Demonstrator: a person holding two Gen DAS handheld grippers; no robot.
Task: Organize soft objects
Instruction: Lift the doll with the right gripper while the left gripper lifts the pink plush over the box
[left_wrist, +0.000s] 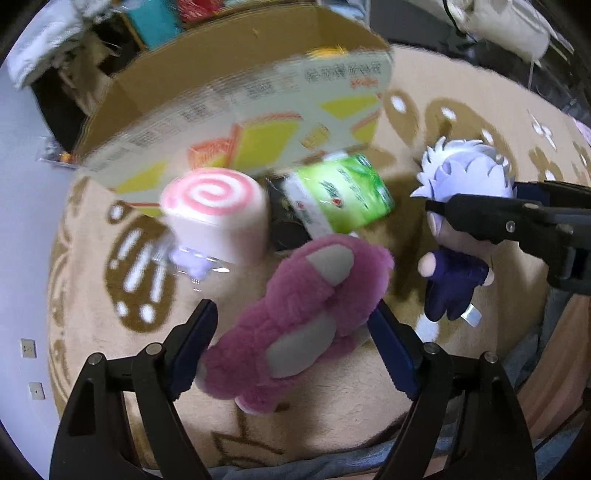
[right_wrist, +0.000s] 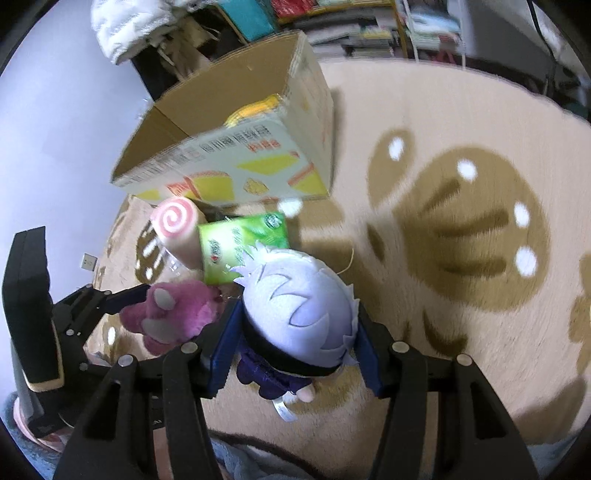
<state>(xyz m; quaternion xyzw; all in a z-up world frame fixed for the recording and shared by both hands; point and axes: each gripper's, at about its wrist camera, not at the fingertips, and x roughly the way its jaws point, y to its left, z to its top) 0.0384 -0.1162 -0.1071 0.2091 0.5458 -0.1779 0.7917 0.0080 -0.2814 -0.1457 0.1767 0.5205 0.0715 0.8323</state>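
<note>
Both grippers carry a load. The left gripper pinches a fluffy magenta plush paw with grey pads between its blue-padded fingers; the plush fills the gap from pad to pad. The right gripper clamps a small plush doll with pale lilac spiky hair and a dark navy outfit at the neck and body, head forward.

Task status, as a judgement: early to middle. The open brown cardboard box with yellow and orange printing stands on the beige pile rug with brown bear pattern. A yellow item shows above its near wall, apparently inside. Two items remain on the rug just in front of the box: a white cylindrical plush with a pink spiral end and a green plastic-wrapped soft pack. A small clear-wrapped item lies beside the cylinder; its identity cannot be told. Both held items have yet to go into the box.

View differences: the right wrist view shows the box interior, the left gripper from the side and a bookshelf behind. The left wrist view shows the doll's limbs hanging below the right gripper's finger, and the paw's underside.
</note>
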